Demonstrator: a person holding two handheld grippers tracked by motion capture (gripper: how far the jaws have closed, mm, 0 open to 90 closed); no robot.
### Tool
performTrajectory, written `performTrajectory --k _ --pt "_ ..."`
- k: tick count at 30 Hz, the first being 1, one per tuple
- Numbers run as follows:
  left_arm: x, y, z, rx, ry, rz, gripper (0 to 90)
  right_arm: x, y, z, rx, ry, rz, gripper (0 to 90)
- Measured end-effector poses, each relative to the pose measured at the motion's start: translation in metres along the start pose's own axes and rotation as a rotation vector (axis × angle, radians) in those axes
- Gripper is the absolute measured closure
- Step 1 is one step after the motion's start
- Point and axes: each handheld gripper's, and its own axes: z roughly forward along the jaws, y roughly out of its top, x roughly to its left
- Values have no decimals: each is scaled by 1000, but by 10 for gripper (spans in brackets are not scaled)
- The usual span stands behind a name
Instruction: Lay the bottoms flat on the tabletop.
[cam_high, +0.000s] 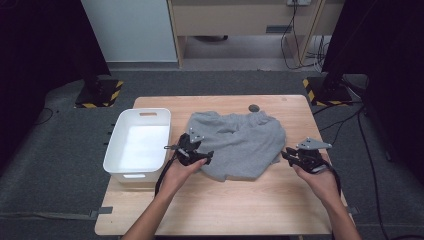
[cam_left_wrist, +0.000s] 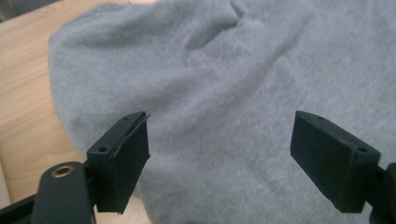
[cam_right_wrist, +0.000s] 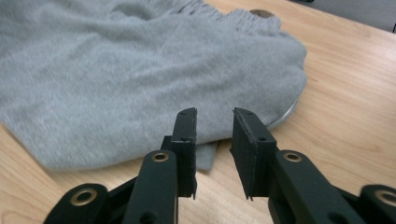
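A crumpled grey sweatshirt-like garment (cam_high: 240, 142) lies in the middle of the wooden table (cam_high: 250, 200). My left gripper (cam_high: 207, 156) sits at its front left edge. In the left gripper view its jaws stand wide apart just above the grey cloth (cam_left_wrist: 224, 84), and the left gripper (cam_left_wrist: 219, 154) is open with no fabric pinched. My right gripper (cam_high: 286, 154) is at the garment's right corner. Its jaws stand a narrow gap apart in the right gripper view, where the right gripper (cam_right_wrist: 215, 126) points at the cloth's edge (cam_right_wrist: 116, 70) with nothing between the pads.
A white plastic bin (cam_high: 114, 150) stands at the table's left edge, close to my left hand. A small dark round disc (cam_high: 254, 107) is set in the tabletop behind the garment. Bare wood lies in front of the garment.
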Motion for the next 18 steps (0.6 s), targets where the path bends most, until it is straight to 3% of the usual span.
performTrajectory --k 12,18 --pt "-5 -18 -1 -16 -1 -26 195 2 -5 5 12 -21 2 789" --pt "-8 -31 -3 -38 -9 -36 203 0 -13 11 52 -25 0 831"
